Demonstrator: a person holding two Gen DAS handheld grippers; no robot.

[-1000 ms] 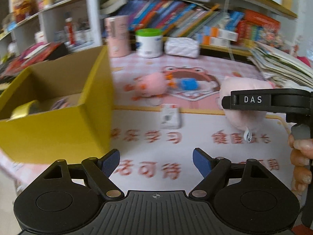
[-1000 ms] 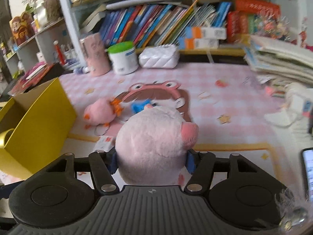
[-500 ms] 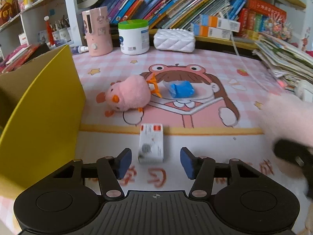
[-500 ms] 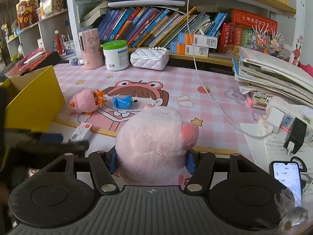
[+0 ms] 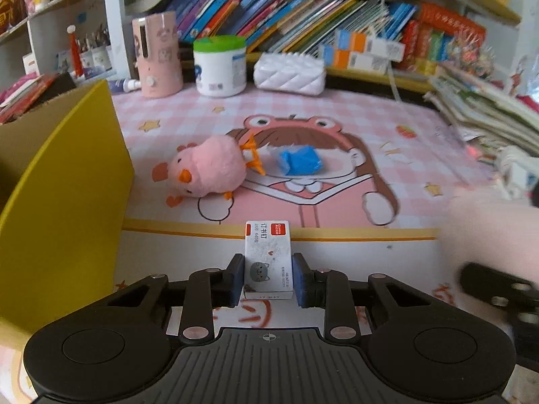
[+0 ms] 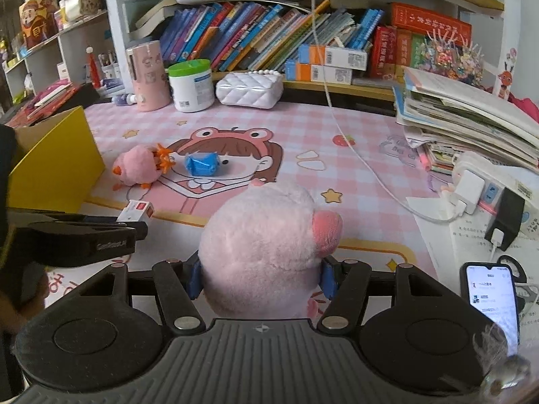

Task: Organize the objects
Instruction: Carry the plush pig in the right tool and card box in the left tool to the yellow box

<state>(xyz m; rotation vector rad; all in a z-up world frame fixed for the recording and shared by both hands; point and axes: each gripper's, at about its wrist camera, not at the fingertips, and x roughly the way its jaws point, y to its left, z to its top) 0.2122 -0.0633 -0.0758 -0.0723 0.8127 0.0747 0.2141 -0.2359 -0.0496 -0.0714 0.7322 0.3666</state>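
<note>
Staple box (image 5: 267, 259) sits seemingly clamped between left tool's (image 5: 267, 281) 2 pads.

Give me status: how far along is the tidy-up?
Done: can't confirm, the yellow box interior is hidden. In hand: left gripper shut on the staple box; right gripper shut on the pink pig plush. Left on the mat: pink chick plush, blue packet.
</note>
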